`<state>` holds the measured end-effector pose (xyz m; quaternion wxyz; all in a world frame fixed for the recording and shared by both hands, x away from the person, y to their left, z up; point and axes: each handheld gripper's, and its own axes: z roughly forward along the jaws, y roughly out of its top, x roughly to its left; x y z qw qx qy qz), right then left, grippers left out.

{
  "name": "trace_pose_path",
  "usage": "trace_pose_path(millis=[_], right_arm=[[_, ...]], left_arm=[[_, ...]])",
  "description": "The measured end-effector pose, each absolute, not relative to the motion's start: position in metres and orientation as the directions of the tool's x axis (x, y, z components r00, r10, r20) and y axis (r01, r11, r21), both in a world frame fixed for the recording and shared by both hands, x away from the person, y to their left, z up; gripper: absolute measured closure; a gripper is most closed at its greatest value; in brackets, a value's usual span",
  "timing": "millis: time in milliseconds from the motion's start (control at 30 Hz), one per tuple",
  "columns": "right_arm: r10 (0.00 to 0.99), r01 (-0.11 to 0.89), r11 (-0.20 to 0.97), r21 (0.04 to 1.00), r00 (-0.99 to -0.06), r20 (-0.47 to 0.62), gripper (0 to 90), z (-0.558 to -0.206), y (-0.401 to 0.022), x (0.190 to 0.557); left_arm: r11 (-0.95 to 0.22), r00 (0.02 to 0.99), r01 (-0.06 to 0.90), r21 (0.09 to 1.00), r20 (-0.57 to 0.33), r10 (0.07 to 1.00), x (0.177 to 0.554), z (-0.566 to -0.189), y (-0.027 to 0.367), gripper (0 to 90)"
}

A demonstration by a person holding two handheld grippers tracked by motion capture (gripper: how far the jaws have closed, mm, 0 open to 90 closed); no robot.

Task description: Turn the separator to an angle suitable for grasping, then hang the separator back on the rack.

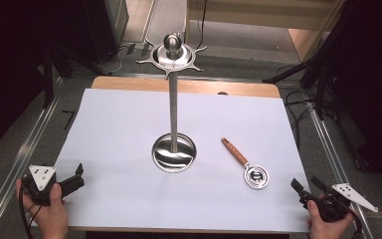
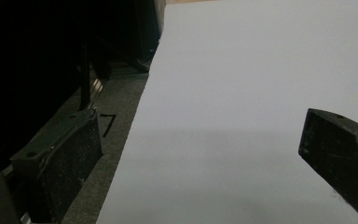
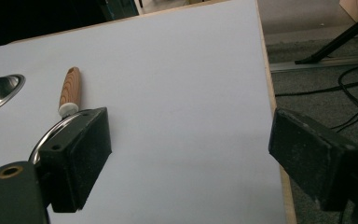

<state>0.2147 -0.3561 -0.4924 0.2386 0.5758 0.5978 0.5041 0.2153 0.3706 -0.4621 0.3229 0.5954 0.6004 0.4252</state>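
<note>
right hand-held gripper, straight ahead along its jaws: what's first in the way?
Probably nothing. The right hand-held gripper has open, empty jaws aimed over bare white table toward the far edge. The wooden-handled strainer lies beside its left jaw, off the line as far as depth shows.

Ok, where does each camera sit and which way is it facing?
High view: above the table's near edge, looking forward and down at the tall steel hook stand; both hands show.
Left gripper view: rides the left gripper, facing the white table sheet.
Right gripper view: rides the right gripper; shares the wooden-handled steel strainer with the high view.
</note>
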Motion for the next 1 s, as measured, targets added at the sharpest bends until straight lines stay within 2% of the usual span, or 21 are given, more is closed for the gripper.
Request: trace_pose_path(millis=[300,367,467,533,633,733,1000], right_arm=[[0.943,0.447,-0.151,0.881,-0.202,0.265,16.8,-0.490,-0.352,0.214],[0.947,0.445,-0.150,0.883,-0.193,0.259,21.9,-0.490,-0.351,0.214],[0.943,0.411,-0.159,0.898,-0.207,0.262,35.3,-0.486,-0.351,0.215],[0.934,0.409,-0.164,0.898,-0.227,0.275,36.9,-0.484,-0.352,0.216],[0.929,0.457,-0.093,0.885,-0.279,0.242,40.9,-0.475,-0.350,0.224],[0.947,0.480,-0.006,0.877,-0.279,0.159,39.3,-0.468,-0.342,0.225],[0.930,0.556,0.109,0.824,-0.349,0.112,34.8,-0.456,-0.318,0.232]], left_arm=[[-0.081,-0.086,0.435,0.897,0.130,0.988,0.215,-0.462,0.369,0.3],[-0.079,-0.086,0.435,0.897,0.128,0.988,0.215,-0.462,0.369,0.3],[-0.078,-0.085,0.433,0.898,0.127,0.988,0.215,-0.462,0.370,0.3],[-0.081,-0.084,0.433,0.898,0.129,0.988,0.214,-0.462,0.370,0.3],[-0.083,-0.084,0.434,0.897,0.132,0.988,0.215,-0.462,0.369,0.3],[-0.083,-0.083,0.434,0.897,0.132,0.988,0.215,-0.462,0.369,0.3],[-0.091,-0.081,0.432,0.897,0.139,0.987,0.214,-0.462,0.368,0.3]])
